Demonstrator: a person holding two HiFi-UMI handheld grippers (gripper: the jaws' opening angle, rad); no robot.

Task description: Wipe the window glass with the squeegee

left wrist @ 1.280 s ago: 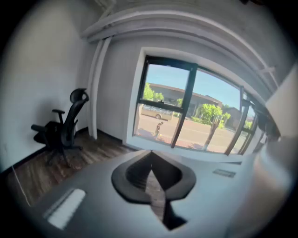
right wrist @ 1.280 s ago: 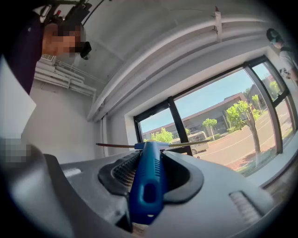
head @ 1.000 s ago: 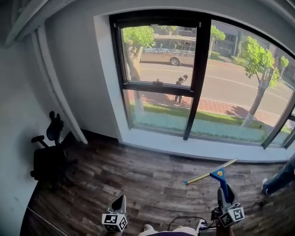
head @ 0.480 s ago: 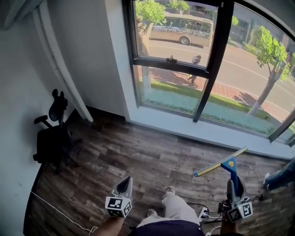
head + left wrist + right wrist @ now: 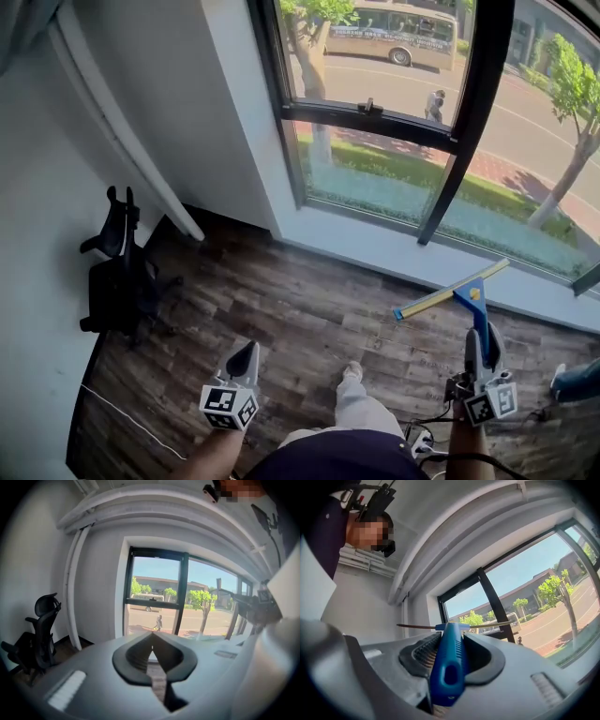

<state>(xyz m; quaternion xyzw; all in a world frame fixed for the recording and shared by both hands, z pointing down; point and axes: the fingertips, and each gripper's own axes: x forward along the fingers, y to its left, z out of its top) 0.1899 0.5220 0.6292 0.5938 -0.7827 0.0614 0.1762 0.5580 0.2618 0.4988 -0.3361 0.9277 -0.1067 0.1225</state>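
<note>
The squeegee [image 5: 476, 312] has a blue handle and a long yellowish blade [image 5: 450, 291] that slants up to the right over the wood floor. My right gripper [image 5: 481, 339] is shut on the handle, blade end toward the window. In the right gripper view the blue handle [image 5: 449, 663] fills the gap between the jaws of this gripper [image 5: 450, 637], with the blade [image 5: 487, 625] across the top. My left gripper [image 5: 244, 354] hangs low at the left, shut and empty; its jaws [image 5: 151, 637] meet with nothing between them. The window glass [image 5: 384, 56] stands ahead in a black frame [image 5: 469, 112].
A black office chair [image 5: 117, 277] stands by the left wall. A white sill [image 5: 375, 248] runs under the window. The person's leg and foot [image 5: 352, 375] show between the grippers. Cables [image 5: 422, 427] lie on the floor, and another person's shoe [image 5: 574, 380] shows at the right edge.
The view has come nearer to the window, which now fills more of the top. The squeegee stays in my right gripper; the left stays shut and empty.
</note>
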